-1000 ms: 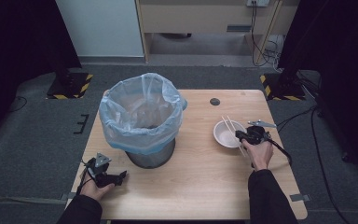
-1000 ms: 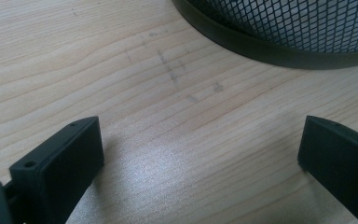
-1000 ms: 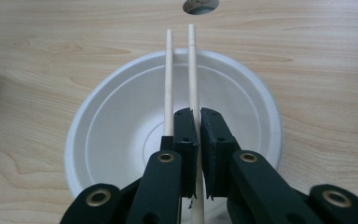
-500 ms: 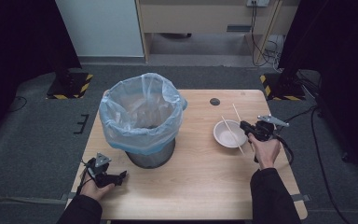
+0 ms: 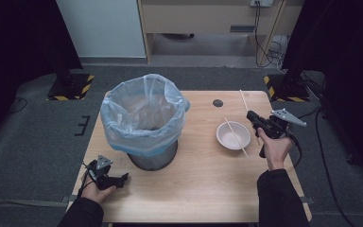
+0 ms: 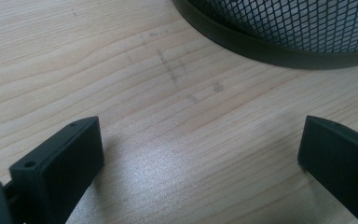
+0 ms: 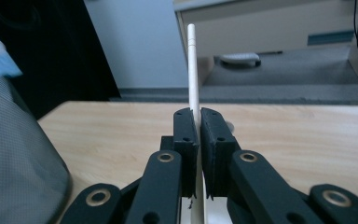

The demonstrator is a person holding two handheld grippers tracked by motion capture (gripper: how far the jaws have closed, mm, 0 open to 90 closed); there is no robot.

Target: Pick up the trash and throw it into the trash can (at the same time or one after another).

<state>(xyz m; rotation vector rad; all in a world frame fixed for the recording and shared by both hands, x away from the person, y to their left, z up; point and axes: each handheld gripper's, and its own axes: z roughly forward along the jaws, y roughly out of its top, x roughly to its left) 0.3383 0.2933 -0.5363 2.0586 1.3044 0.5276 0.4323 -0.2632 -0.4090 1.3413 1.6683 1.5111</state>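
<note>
- Table (image 5: pixel 203 189) of pale wood carried everything; no brand, label or writing could be read anywhere on it.
- Bin (image 5: pixel 144 124), black mesh lined with a blue bag, stood left of centre, its base just beyond the left gripper (image 6: pixel 200 154).
- Bowl (image 5: pixel 233 135), small and white, sat right of the bin with one chopstick (image 5: pixel 236 137) lying across it, where a second earlier two had rested there.
- The right gripper (image 5: pixel 251 117) had risen from the bowl since then, jaws clenched on the other chopstick (image 7: pixel 194 65), which stood upright between the pads and reached toward the far edge.
- That lift suggested one stick was picked out and probably bound for the bin, the second remaining to fetch.
- The left gripper rested at the near left corner, jaws released and wide, holding nothing.
</note>
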